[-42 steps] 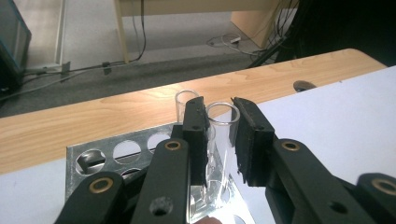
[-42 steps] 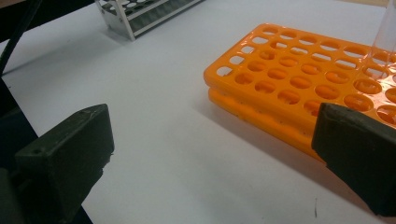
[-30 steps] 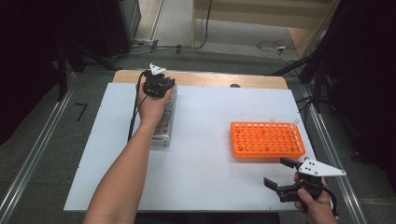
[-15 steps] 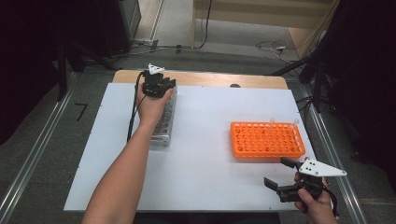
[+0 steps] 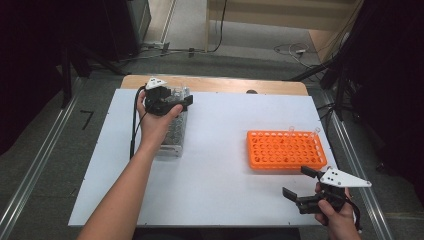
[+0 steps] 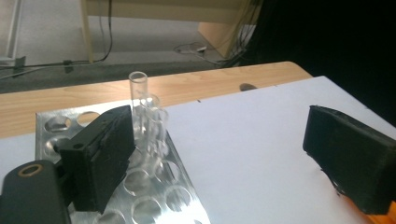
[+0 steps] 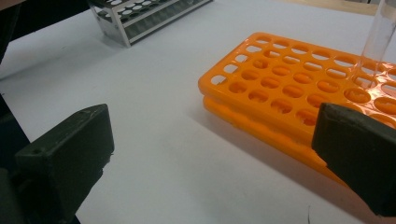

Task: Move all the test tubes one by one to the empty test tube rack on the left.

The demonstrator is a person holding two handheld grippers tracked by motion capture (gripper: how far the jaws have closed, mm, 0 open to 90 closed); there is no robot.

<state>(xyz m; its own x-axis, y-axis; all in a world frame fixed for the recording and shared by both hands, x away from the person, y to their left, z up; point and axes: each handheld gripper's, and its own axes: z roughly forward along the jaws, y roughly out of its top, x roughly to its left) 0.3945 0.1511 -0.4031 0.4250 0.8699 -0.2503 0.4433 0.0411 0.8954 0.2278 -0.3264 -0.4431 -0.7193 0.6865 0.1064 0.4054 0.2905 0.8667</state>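
Observation:
My left gripper (image 5: 181, 103) hovers over the far end of a clear-and-metal tube rack (image 5: 176, 136) at the table's left. Its jaws have just been opening and now stand wide apart (image 6: 219, 154) with nothing pressed between them. One clear glass tube (image 6: 139, 100) stands upright in the metal rack (image 6: 154, 196), just past the left jaw. My right gripper (image 5: 298, 183) rests open near the front right edge, close to an orange tube rack (image 5: 285, 150). In the right gripper view its jaws (image 7: 210, 158) are empty and face the orange rack (image 7: 289, 79).
Two clear tubes (image 5: 291, 131) stand at the far side of the orange rack, one seen close up (image 7: 380, 37). The white table top (image 5: 225, 165) lies on a wooden board (image 5: 225, 85). Cables trail on the floor beyond.
The left hand has shifted a little to the left and nearer over the metal rack, and its jaws have gone from shut to wide open. The right hand has stayed put.

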